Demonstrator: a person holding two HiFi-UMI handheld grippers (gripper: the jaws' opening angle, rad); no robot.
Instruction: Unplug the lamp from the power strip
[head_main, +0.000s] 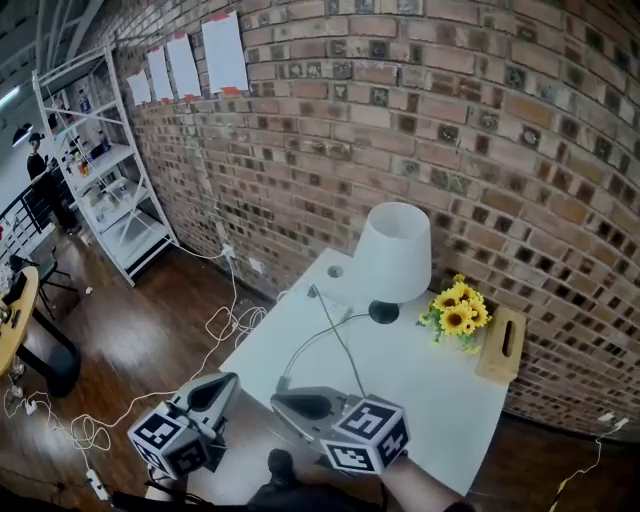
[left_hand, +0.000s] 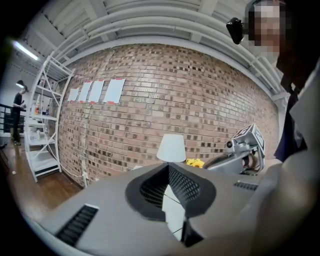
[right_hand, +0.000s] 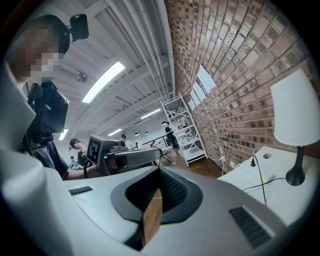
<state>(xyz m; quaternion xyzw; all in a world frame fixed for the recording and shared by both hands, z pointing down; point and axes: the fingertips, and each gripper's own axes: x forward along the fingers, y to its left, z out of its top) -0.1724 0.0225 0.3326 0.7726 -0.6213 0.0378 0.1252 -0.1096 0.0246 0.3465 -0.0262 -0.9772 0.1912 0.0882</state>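
Observation:
A lamp with a white shade (head_main: 395, 250) and a black base (head_main: 383, 312) stands on the white table (head_main: 430, 385) by the brick wall. Its thin cord (head_main: 305, 347) runs across the tabletop. A small dark plug (head_main: 312, 292) stands upright near the table's far left edge, and it shows again in the right gripper view as the plug (right_hand: 252, 161). I cannot make out the power strip's outline. My left gripper (head_main: 231, 379) hangs over the table's near left corner, shut and empty. My right gripper (head_main: 278, 402) is beside it over the near edge, also shut and empty.
Sunflowers (head_main: 458, 315) and a wooden box (head_main: 500, 345) stand at the table's right, by the wall. A white shelf unit (head_main: 105, 180) is at the far left. Loose white cables (head_main: 225, 325) lie on the wooden floor below a wall socket (head_main: 228, 252).

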